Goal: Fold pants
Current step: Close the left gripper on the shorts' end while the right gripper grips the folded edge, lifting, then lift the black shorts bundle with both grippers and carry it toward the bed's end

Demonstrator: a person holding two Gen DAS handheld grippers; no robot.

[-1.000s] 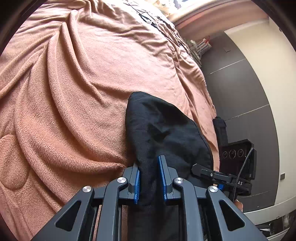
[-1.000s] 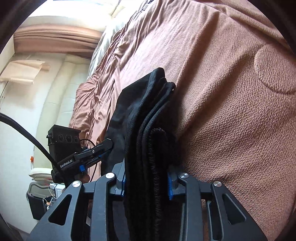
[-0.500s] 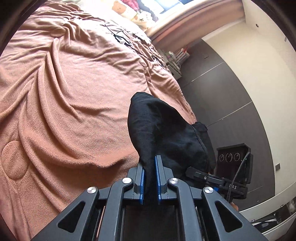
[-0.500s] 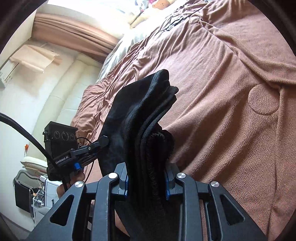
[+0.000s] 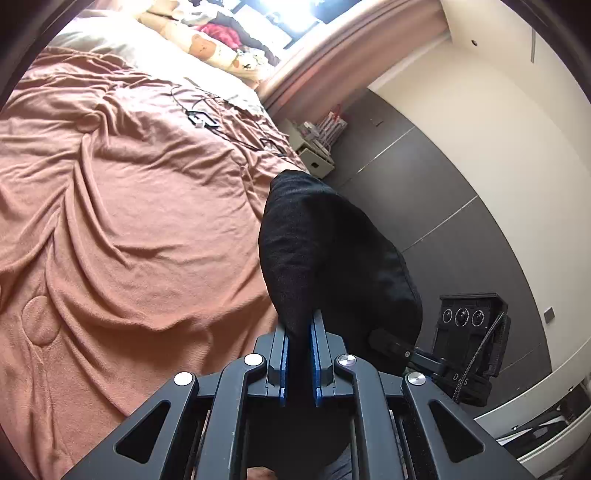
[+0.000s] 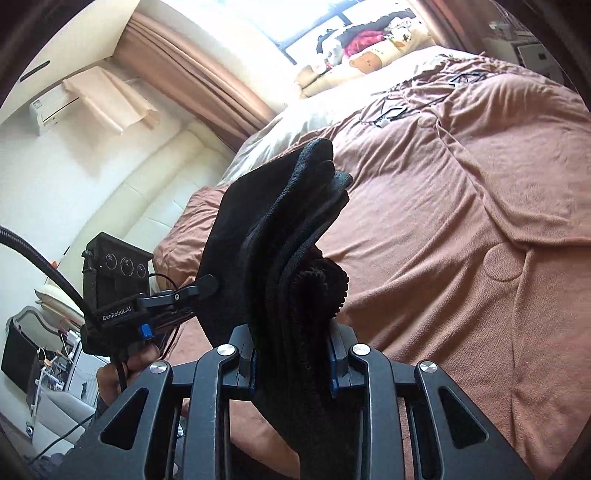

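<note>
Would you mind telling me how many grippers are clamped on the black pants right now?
2. The left gripper pinches a thin edge of the black pants; the right gripper clamps a thick bunch of layers. Both hold the fabric lifted above the pink blanket.

The black pants (image 6: 280, 258) run below the frame's lower edge, their lower part unseen.

Daylight floods in from the window (image 6: 332, 22), blown out to white glare. The bed (image 5: 129, 221) is evenly lit with soft fold shadows. Fisheye edges curve and darken; focus stays sharp.
</note>
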